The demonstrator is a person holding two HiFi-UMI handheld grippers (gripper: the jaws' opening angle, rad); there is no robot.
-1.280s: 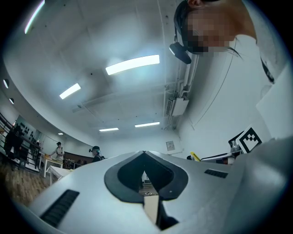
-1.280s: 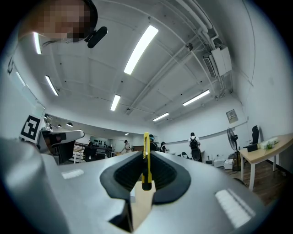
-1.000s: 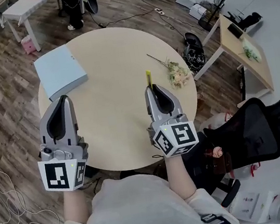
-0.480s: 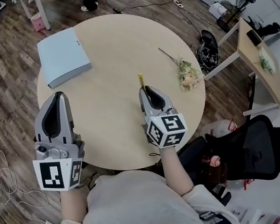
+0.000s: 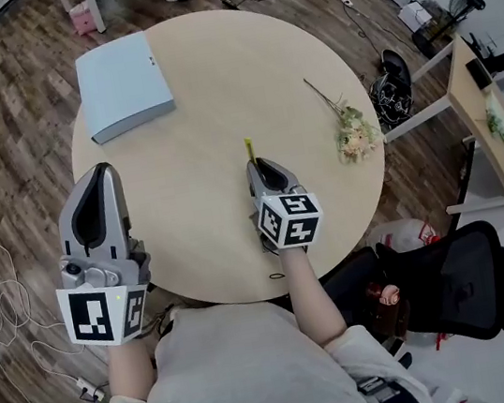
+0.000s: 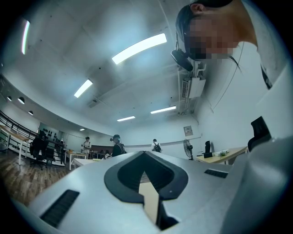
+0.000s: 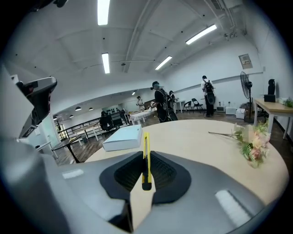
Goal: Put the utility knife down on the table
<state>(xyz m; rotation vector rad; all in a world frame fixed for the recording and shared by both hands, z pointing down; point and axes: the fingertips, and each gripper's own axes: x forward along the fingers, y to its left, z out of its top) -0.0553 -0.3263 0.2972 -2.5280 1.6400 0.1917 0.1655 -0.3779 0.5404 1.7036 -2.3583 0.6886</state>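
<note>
A slim yellow utility knife (image 7: 146, 157) stands clamped between the jaws of my right gripper (image 7: 145, 176), its tip pointing out over the round beige table (image 7: 215, 146). In the head view the knife (image 5: 248, 148) sticks out past the right gripper (image 5: 257, 168), low above the table (image 5: 205, 146) near its middle. My left gripper (image 5: 98, 187) hangs at the table's left front edge, jaws together and empty. In the left gripper view its jaws (image 6: 145, 179) point out level across the room.
A light blue binder (image 5: 123, 84) lies at the table's far left. A sprig of flowers (image 5: 350, 133) rests near the right edge. A black chair (image 5: 455, 282) stands at the lower right, a wooden desk (image 5: 474, 108) beyond it. Cables (image 5: 5, 320) run over the floor on the left.
My right gripper with the knife has shifted a little left and lower toward the table's middle. The left gripper has kept its place at the left edge.
</note>
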